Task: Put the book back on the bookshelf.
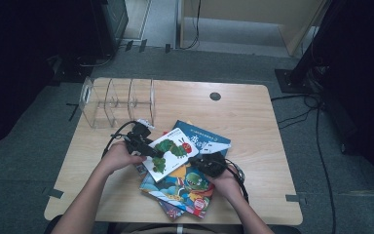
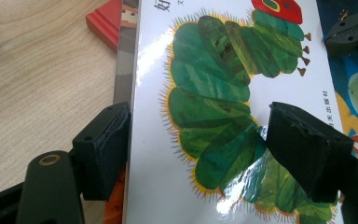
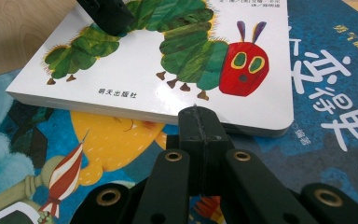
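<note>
A white board book with a green caterpillar [image 1: 171, 150] lies on top of a loose pile of picture books. My left gripper [image 2: 200, 123] stands open across the book's left edge: one jaw sits beside the spine, and the other rests on the cover over the caterpillar's body. In the high view the left gripper [image 1: 151, 150] is at the book's left side. My right gripper [image 3: 198, 122] is shut with nothing between its jaws. Its tip is right at the caterpillar book's [image 3: 135, 88] near edge, above a blue book [image 3: 335, 93]. In the high view the right gripper [image 1: 205, 163] is at the book's right corner.
Under the caterpillar book lie a blue book with white characters [image 1: 208, 141], a colourful cartoon book [image 1: 185, 187] and a red one [image 2: 105, 21]. A clear acrylic divider rack [image 1: 117, 100] stands at the table's back left. The wooden table [image 1: 253, 122] has a round cable hole [image 1: 215, 96].
</note>
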The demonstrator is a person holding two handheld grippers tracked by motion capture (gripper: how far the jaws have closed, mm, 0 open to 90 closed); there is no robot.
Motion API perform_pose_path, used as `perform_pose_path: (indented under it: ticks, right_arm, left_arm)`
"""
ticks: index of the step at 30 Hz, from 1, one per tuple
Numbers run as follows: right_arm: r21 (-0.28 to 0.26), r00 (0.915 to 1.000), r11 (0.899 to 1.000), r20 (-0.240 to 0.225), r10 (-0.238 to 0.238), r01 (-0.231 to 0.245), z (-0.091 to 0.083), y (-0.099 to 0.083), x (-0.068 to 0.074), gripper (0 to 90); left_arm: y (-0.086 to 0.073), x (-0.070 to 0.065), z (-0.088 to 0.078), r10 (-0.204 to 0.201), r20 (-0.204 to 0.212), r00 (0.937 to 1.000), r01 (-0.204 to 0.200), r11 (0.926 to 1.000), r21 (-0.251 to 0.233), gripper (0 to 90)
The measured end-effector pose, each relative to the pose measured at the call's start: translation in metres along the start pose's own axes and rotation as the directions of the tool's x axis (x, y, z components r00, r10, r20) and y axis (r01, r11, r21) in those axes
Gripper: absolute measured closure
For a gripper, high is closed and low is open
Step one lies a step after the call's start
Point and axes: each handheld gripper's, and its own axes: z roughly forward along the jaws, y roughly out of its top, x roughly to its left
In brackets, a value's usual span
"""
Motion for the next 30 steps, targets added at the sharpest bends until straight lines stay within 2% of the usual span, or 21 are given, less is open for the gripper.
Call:
perform_pose_path:
  ticks: [5, 10, 11, 12, 13, 15, 18, 23, 26, 27, 29, 30]
  right_arm:
    - [0.007, 1.0, 1.0, -0.001, -0.004, 0.004, 0.003, 0.003, 0.0, 90.0]
    - [0.004, 0.9998, 1.0, -0.009, 0.017, -0.017, 0.004, 0.004, -0.002, 90.0]
    - [-0.002, 0.9995, 1.0, -0.011, 0.03, -0.03, 0.006, 0.005, -0.002, 90.0]
    - [-0.003, 0.9995, 0.999, -0.008, 0.031, -0.031, 0.007, 0.006, -0.002, 90.0]
    - [-0.005, 0.9995, 1.0, -0.008, 0.03, -0.03, 0.008, 0.006, -0.002, 90.0]
    - [-0.007, 0.9996, 1.0, -0.005, 0.028, -0.028, 0.008, 0.006, -0.002, 90.0]
    - [-0.006, 0.9996, 1.0, -0.003, 0.027, -0.027, 0.009, 0.007, -0.002, 90.0]
    - [-0.01, 0.9997, 1.0, 0.013, 0.019, -0.018, 0.009, 0.006, 0.0, 90.0]
    - [-0.009, 0.9994, 1.0, 0.016, 0.03, -0.03, 0.008, 0.006, 0.002, 90.0]
    - [-0.009, 0.9994, 1.0, 0.016, 0.03, -0.03, 0.008, 0.006, 0.002, 90.0]
    - [-0.002, 0.9996, 1.0, -0.018, 0.023, -0.023, 0.008, 0.005, 0.007, 90.0]
    - [0.001, 0.9996, 1.0, -0.024, 0.015, -0.015, 0.009, 0.004, 0.01, 90.0]
  left_arm:
    - [0.004, 0.0, 0.0, -0.023, -0.014, 0.9996, 0.023, 0.9994, 0.024, 22.5]
    - [0.004, 0.001, -0.003, -0.06, -0.025, 0.9979, 0.061, 0.9971, 0.046, 24.1]
    - [0.004, 0.003, -0.006, -0.106, -0.022, 0.9941, 0.108, 0.9915, 0.073, 28.4]
    - [0.004, 0.004, -0.008, -0.124, -0.018, 0.9921, 0.126, 0.9886, 0.083, 30.4]
    - [0.004, 0.004, -0.008, -0.124, -0.018, 0.9921, 0.126, 0.9886, 0.083, 32.5]
    - [0.003, 0.007, -0.011, -0.155, -0.011, 0.9878, 0.156, 0.9836, 0.091, 35.4]
    - [0.004, 0.005, -0.011, -0.167, -0.018, 0.9857, 0.168, 0.9801, 0.105, 36.2]
    - [0.003, 0.007, -0.011, -0.186, -0.009, 0.9826, 0.185, 0.9758, 0.116, 37.3]
    - [0.003, 0.007, -0.011, -0.172, -0.005, 0.9852, 0.171, 0.9782, 0.118, 36.3]
    - [0.003, 0.007, -0.011, -0.157, -0.001, 0.9875, 0.156, 0.9813, 0.112, 36.3]
    - [0.003, 0.007, -0.009, -0.123, 0.006, 0.9923, 0.123, 0.989, 0.083, 33.9]
    - [0.003, 0.007, -0.009, -0.123, 0.006, 0.9923, 0.123, 0.989, 0.083, 33.5]
